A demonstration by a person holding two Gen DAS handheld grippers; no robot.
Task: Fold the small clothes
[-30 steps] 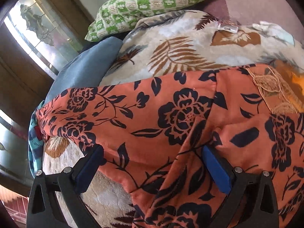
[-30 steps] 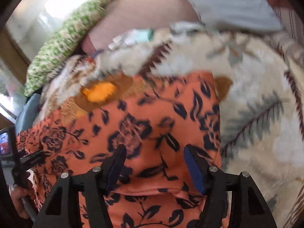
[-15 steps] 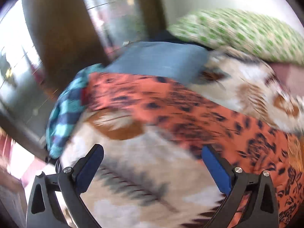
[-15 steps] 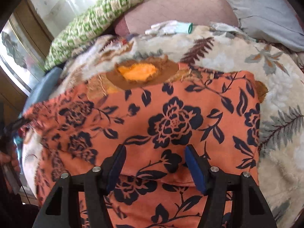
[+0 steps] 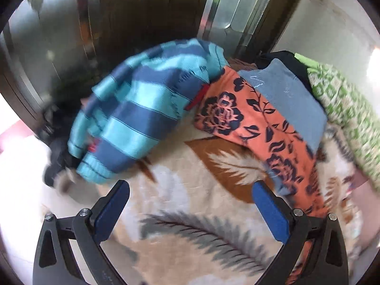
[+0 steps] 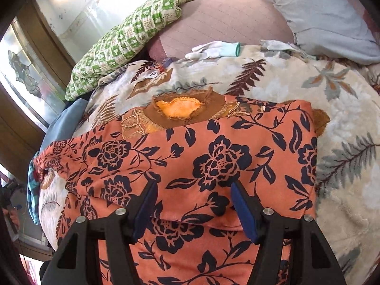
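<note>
The orange floral garment (image 6: pixel 213 161) lies spread across a leaf-patterned fleece blanket (image 6: pixel 344 178) on the bed, its far edge overlapping a brown-and-yellow knitted piece (image 6: pixel 182 111). It looks thin, light and limp, likely to sag and slide rather than hold a crease, so I judge it best taken at an edge or corner, with a pinch through a small gather of cloth, and kept low while folding.

The right tongs (image 6: pixel 192 204) hover over the near middle of the garment, jaws apart, with cloth showing between them; whether the pads touch it I cannot tell. The left tongs (image 5: pixel 190 204) are wide apart and empty, over bare blanket near the garment's left end.

The left wrist view alone shows what waits at that left end: a blue-and-teal striped knit sweater (image 5: pixel 142 109) heaped at the bed's edge, touching the orange garment, and a folded blue-grey cloth (image 5: pixel 285 99) just beyond it. The right wrist view alone shows the garment's full spread, a green checked pillow (image 6: pixel 128 40) at far left, and a white glove (image 6: pixel 213 49) on the far side of the blanket.
</note>
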